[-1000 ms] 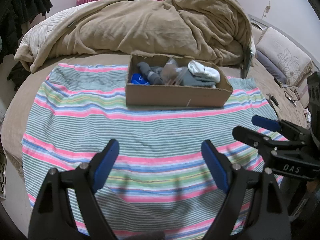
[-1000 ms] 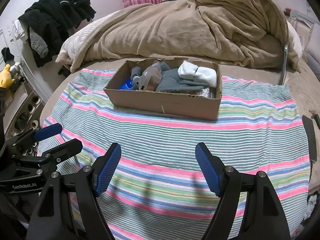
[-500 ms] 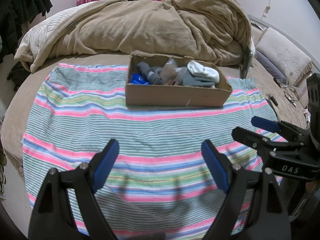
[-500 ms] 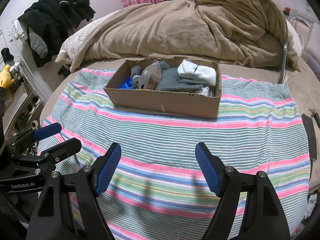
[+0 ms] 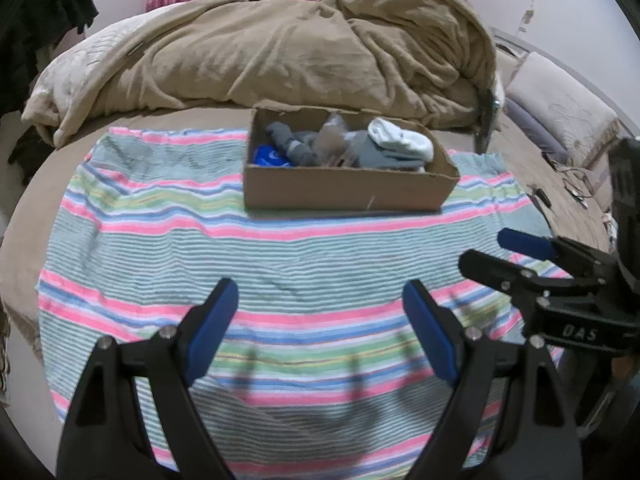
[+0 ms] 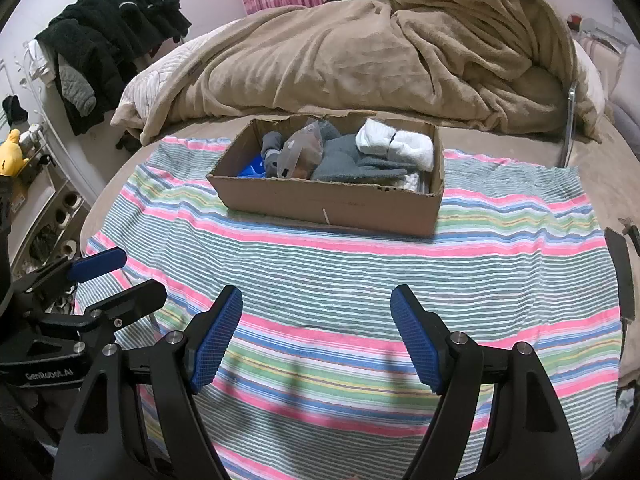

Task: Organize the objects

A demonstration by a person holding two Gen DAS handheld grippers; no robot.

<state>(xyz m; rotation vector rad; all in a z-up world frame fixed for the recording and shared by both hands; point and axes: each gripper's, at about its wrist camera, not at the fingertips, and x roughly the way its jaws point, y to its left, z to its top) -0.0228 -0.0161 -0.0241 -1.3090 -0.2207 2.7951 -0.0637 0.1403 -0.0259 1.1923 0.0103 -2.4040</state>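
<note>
Right wrist view shows the right hand-held gripper gaping empty over the striped cloth, the brown cardboard box of socks straight ahead beyond its fingertips, so reach forward squarely before closing.

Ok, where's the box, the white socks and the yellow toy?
cardboard box (image 6: 332,206), right wrist view, front wall.
white socks (image 6: 394,145), right wrist view, middle of bundle.
yellow toy (image 6: 11,156), right wrist view, its body.

blue item lying mostly hidden behind cardboard box wall, bag contents staying unreadable, dark strip at right edge being cut off
</note>
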